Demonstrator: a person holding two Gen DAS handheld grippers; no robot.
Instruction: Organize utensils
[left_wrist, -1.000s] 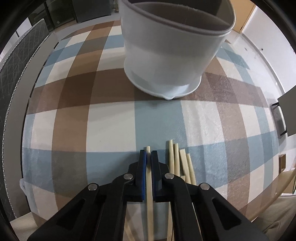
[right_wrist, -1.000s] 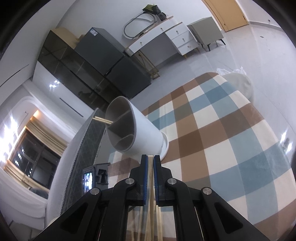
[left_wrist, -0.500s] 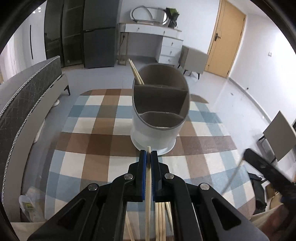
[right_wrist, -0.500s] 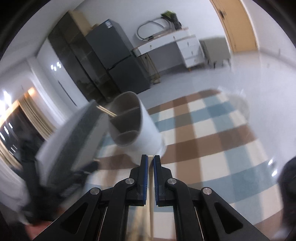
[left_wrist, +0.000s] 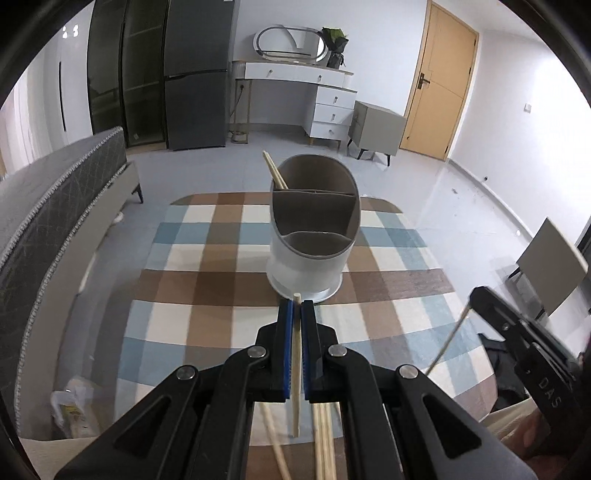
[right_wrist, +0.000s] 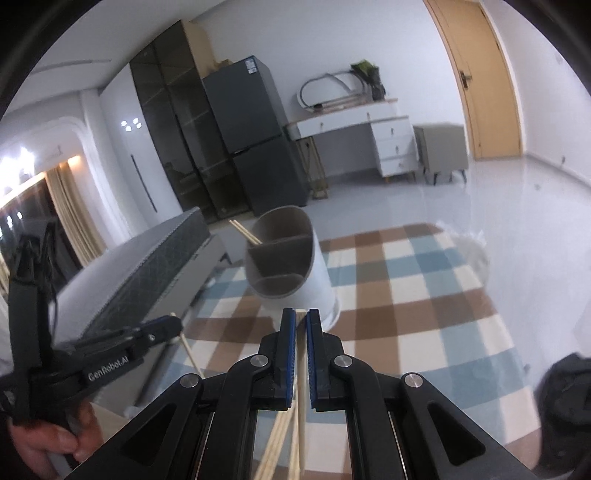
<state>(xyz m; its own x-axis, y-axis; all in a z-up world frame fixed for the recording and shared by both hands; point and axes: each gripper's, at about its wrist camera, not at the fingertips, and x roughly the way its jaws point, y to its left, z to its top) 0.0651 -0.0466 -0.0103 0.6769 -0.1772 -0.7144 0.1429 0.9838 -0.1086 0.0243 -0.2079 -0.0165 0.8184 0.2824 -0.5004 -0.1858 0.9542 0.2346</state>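
Both grippers clamped, one chopstick each. Left gripper (left_wrist: 297, 303) pinches a pale wooden chopstick (left_wrist: 296, 369) lengthwise between the blue pads, tip just poking past the fingertips. Right gripper (right_wrist: 301, 312) grips its own chopstick (right_wrist: 302, 406) the same way; that view is motion-blurred, so the contact detail is soft.

Landmark: the white utensil holder (left_wrist: 308, 266). It stands upright on the checked cloth (left_wrist: 207, 288), just beyond both sets of fingertips. Oval tub with three compartments split by curved partitions and a grey-brown lining. One pair of chopsticks (left_wrist: 274, 171) already leans out of the far compartment, on its left side. Loose spare chopsticks (left_wrist: 325, 439) lie on the cloth on the near side of the holder, under the left gripper.

Handling, my read: the sticks are light, stiff, thin and smooth, so they can pivot or slide in a flat-pad pinch. Gripping along the shaft, as here, suits them better than pinching across it. Not fragile. The holder looks like plastic and may be light enough to tip if a stick catches the rim.

Cloth is matte woven fabric in blue, brown and cream squares, with decent friction.
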